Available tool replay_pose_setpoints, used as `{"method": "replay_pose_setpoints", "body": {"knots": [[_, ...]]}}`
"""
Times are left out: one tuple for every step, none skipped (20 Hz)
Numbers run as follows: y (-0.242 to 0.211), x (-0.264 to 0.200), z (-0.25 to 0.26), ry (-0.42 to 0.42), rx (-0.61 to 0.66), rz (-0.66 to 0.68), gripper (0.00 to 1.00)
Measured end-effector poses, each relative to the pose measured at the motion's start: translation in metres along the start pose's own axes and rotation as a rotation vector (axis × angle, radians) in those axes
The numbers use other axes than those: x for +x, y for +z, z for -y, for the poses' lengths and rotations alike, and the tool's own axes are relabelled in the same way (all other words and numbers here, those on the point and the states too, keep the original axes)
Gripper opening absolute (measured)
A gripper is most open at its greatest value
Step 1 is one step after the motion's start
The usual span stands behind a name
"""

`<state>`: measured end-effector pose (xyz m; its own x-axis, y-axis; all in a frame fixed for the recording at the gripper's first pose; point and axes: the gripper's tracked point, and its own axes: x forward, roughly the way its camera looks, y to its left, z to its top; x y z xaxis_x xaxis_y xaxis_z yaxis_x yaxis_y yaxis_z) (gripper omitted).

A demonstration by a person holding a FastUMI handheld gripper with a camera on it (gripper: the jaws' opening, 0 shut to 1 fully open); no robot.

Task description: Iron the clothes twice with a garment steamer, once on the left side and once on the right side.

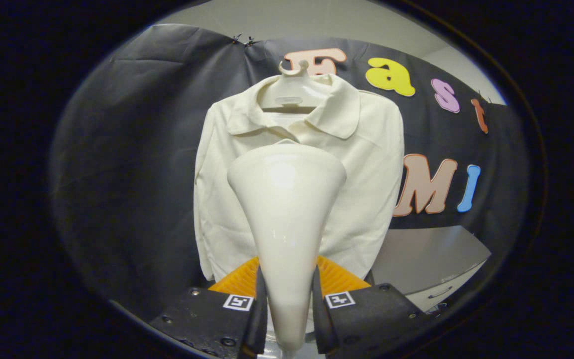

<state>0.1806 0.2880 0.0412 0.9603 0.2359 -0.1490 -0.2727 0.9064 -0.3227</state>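
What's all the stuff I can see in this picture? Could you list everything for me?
Garment steamer: one, glossy white, handle held between the fingers, wide head pointing toward the shirt.
Shirt: one, cream, collared with long sleeves, hanging on the black cloth wall beyond the steamer.
Hanger: one, white, inside the shirt's collar, hook at the top.
Cloth wall: one, black, behind the shirt.
Cabinet: one, grey top and pale front, low beside the shirt, beyond the fingers.
Gripper: one, both fingers pressed on the steamer's narrow handle, a square marker on each side.
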Motion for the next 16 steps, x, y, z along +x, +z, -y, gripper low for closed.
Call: {"method": "replay_pose_setpoints", "body": {"knots": [[0.01,0.003,0.01,-0.01,0.005,0.005,0.39],[0.023,0.007,0.019,-0.017,0.022,0.02,0.38],[0.032,0.01,0.028,-0.027,0.037,0.014,0.38],[0.043,0.013,0.038,-0.04,0.05,0.017,0.38],[0.05,0.019,0.047,-0.047,0.059,-0.002,0.38],[0.058,0.025,0.054,-0.051,0.062,-0.011,0.38],[0.06,0.03,0.06,-0.052,0.068,-0.033,0.38],[0.064,0.036,0.065,-0.055,0.071,-0.039,0.39],[0.063,0.04,0.07,-0.059,0.075,-0.059,0.39],[0.064,0.042,0.071,-0.055,0.08,-0.06,0.39],[0.063,0.044,0.072,-0.053,0.077,-0.058,0.39],[0.063,0.045,0.073,-0.057,0.076,-0.055,0.39],[0.058,0.046,0.073,-0.06,0.076,-0.061,0.4],[0.054,0.049,0.073,-0.06,0.079,-0.072,0.4],[0.049,0.052,0.072,-0.06,0.086,-0.077,0.4],[0.043,0.054,0.073,-0.062,0.084,-0.089,0.4]]}}
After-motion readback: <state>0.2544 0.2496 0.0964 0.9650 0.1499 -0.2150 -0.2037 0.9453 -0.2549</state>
